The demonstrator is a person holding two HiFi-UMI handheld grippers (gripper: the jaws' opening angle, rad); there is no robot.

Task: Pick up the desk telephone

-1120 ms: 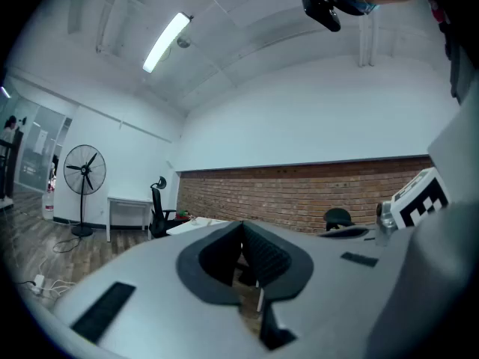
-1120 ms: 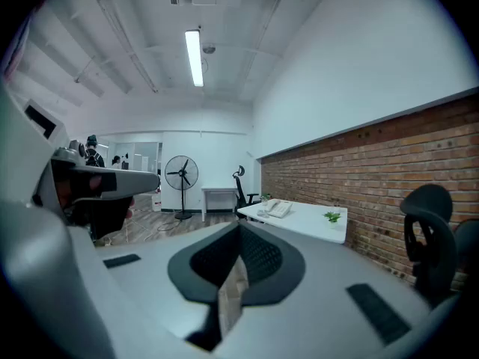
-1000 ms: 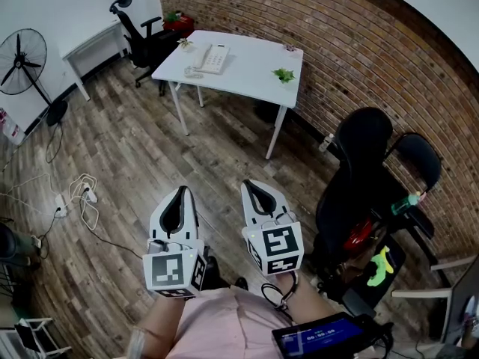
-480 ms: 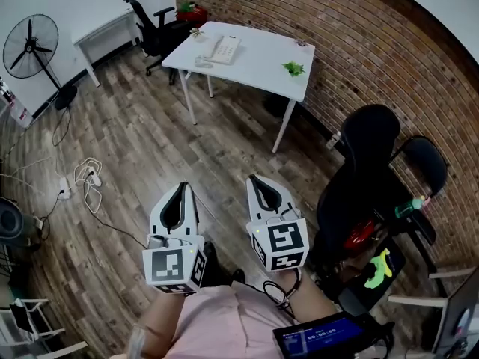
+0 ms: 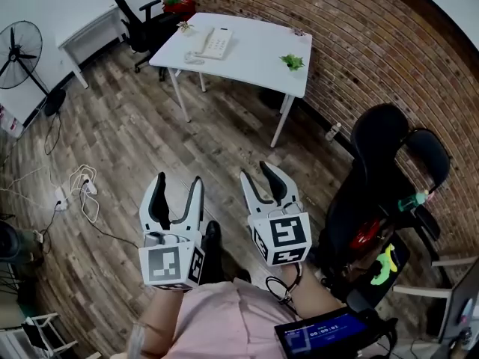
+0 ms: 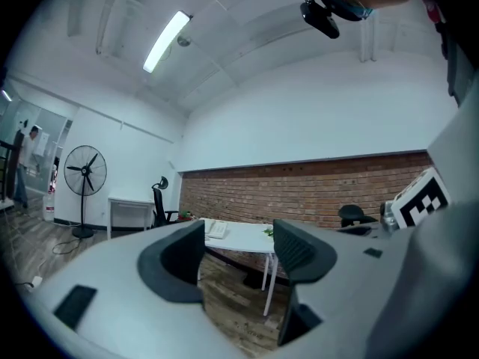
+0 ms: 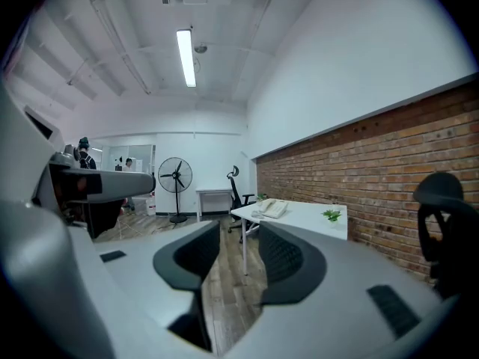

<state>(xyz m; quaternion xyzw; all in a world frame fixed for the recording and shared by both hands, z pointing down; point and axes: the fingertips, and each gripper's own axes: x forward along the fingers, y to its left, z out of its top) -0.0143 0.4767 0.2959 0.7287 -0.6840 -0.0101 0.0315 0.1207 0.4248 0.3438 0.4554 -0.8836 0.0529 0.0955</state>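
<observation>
Desk telephone (image 5: 215,43) sits on the surface (image 5: 251,69) near its far left corner. Small plant (image 5: 292,62) is by the right edge, well apart. Office chair (image 5: 142,25) stands beyond the left edge, with fan (image 5: 20,47) farther left on the floor.

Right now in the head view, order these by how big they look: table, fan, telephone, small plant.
1. table, largest
2. fan
3. telephone
4. small plant, smallest
All stand similarly far off, so the order seems safe.

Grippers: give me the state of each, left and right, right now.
Left gripper: jaws opening, nothing between them.
Right gripper: jaws opening, nothing between them.
</observation>
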